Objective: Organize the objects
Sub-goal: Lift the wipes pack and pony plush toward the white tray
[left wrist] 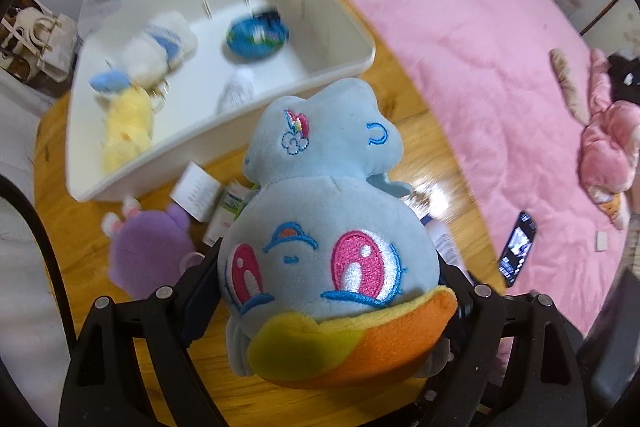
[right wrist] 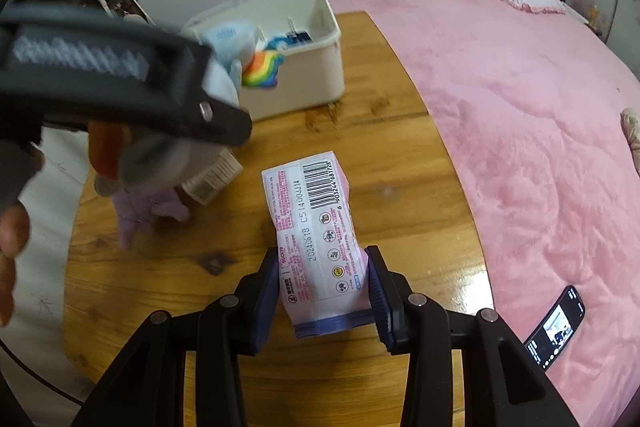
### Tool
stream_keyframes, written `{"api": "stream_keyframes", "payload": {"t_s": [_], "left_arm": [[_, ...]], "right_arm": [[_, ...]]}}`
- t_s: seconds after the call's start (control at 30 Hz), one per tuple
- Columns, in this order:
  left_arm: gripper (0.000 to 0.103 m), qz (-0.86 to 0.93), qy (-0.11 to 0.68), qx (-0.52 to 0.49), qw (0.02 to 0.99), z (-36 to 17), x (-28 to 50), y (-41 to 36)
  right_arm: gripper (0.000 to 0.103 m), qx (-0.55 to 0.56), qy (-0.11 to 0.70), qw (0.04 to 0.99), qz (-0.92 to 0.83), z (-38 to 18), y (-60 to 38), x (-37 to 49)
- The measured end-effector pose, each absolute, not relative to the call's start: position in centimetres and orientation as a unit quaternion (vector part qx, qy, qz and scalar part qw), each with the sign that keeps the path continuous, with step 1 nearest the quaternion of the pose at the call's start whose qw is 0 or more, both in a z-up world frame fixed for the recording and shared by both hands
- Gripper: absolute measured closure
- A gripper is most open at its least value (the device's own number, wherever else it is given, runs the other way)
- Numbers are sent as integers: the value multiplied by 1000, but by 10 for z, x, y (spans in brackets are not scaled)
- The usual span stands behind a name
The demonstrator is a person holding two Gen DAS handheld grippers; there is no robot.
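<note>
The left claw (left wrist: 328, 291) was clenched on a light-blue plush pony (left wrist: 320, 227), its fingers pressing the toy's head from both sides; the orange-and-yellow mane lay nearest the camera. The plush was held above the wooden bench (left wrist: 400, 131), just in front of the white bin (left wrist: 332, 39).

Inside the bin lay a yellow plush (left wrist: 124, 131), a white-and-blue plush (left wrist: 160, 47) and a blue round item (left wrist: 258, 35) — all blurred, so their exact identity could not be told. On the bench beside the bin lay a purple plush (left wrist: 148, 255) and a small white box (left wrist: 196, 195).

The right claw (right wrist: 324, 291) gripped a pink packet (right wrist: 316, 239) by its lower end; the barcode end pointed away toward the bin. The packet appeared to rest on the bench surface, though contact was not certain from this view.

A phone (right wrist: 556, 327) with a lit screen lay on the pink bedspread (right wrist: 520, 107), just beside the bench edge.
</note>
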State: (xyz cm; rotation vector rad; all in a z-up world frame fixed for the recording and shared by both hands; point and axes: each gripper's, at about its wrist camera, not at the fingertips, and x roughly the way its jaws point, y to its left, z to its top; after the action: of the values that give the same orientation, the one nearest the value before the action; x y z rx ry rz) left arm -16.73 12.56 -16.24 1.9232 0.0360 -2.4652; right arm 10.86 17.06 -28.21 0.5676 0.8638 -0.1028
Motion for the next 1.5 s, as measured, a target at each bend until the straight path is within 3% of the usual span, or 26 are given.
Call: {"api": "stream_keyframes", "payload": {"t_s": [0.27, 0.73, 1.5], "left_arm": [[13, -838, 12, 546, -14, -81, -161, 105], [13, -890, 18, 455, -22, -3, -182, 61], [13, -907, 44, 418, -9, 17, -223, 6]], "right_arm": [[62, 274, 372, 885, -47, -232, 176, 114], [62, 274, 290, 916, -48, -137, 173, 143], [62, 273, 251, 926, -79, -88, 165, 214]]}}
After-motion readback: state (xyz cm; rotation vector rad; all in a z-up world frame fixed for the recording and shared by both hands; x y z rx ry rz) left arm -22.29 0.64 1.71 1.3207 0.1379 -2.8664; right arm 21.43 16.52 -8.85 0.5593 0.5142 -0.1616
